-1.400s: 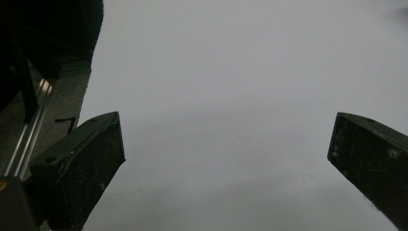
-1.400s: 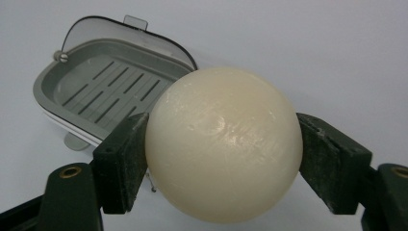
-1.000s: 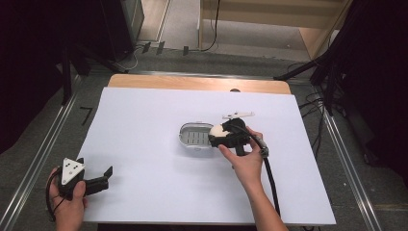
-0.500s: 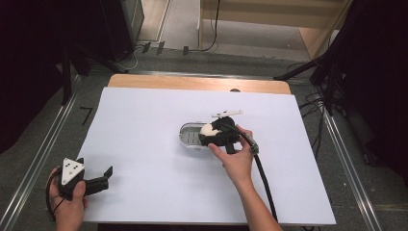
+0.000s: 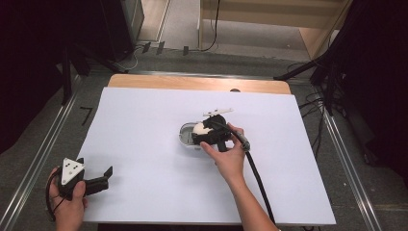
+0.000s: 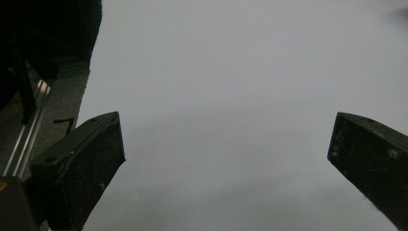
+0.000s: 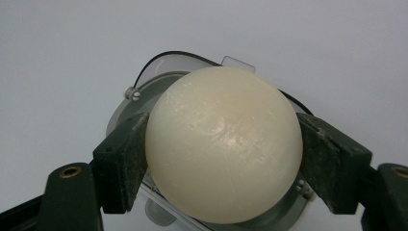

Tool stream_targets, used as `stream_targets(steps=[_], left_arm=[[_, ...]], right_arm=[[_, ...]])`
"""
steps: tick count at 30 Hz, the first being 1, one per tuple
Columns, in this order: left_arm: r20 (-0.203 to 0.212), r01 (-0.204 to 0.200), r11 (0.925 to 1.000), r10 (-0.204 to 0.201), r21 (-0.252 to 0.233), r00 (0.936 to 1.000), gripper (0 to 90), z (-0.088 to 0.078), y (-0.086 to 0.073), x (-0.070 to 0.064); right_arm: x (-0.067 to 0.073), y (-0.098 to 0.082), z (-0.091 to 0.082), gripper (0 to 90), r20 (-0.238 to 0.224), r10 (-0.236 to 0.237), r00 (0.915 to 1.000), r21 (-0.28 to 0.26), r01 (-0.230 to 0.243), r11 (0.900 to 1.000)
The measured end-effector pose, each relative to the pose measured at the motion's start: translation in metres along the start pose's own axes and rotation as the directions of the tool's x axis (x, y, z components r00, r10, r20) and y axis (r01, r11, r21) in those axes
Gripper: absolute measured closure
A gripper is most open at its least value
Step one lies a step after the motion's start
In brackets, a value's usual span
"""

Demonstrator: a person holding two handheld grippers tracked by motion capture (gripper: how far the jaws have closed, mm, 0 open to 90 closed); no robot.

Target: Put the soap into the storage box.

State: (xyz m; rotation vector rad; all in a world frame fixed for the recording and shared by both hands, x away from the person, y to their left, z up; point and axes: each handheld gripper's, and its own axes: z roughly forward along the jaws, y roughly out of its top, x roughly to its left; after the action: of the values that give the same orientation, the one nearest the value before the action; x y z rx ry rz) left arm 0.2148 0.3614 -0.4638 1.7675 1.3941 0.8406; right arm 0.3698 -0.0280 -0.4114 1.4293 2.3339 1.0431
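Right gripper (image 7: 223, 159) clamped on a smooth cream-white ball, seemingly soap (image 7: 223, 144), held just above a clear oval plastic dish with a grey ribbed insert (image 7: 144, 91) near the middle of the white table (image 5: 144, 125). Left gripper (image 5: 98, 182) parked wide open at the near left corner, holding nothing. Risk judged: slick rounded sides squirting from the flat jaws if squeezed unevenly; dish knocked aside or tipped if lowered off-centre.
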Motion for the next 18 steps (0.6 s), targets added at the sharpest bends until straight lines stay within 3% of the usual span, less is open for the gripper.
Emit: stream_targets(steps=[18], left_arm=[[0.003, 0.005, 1.0, -0.005, -0.005, 1.0, 0.0, 0.0, 0.0, 0.0]], right_arm=[[0.001, 0.0, 0.015, 25.0, 0.007, 0.016, 0.9998, 0.041, -0.016, 0.999]])
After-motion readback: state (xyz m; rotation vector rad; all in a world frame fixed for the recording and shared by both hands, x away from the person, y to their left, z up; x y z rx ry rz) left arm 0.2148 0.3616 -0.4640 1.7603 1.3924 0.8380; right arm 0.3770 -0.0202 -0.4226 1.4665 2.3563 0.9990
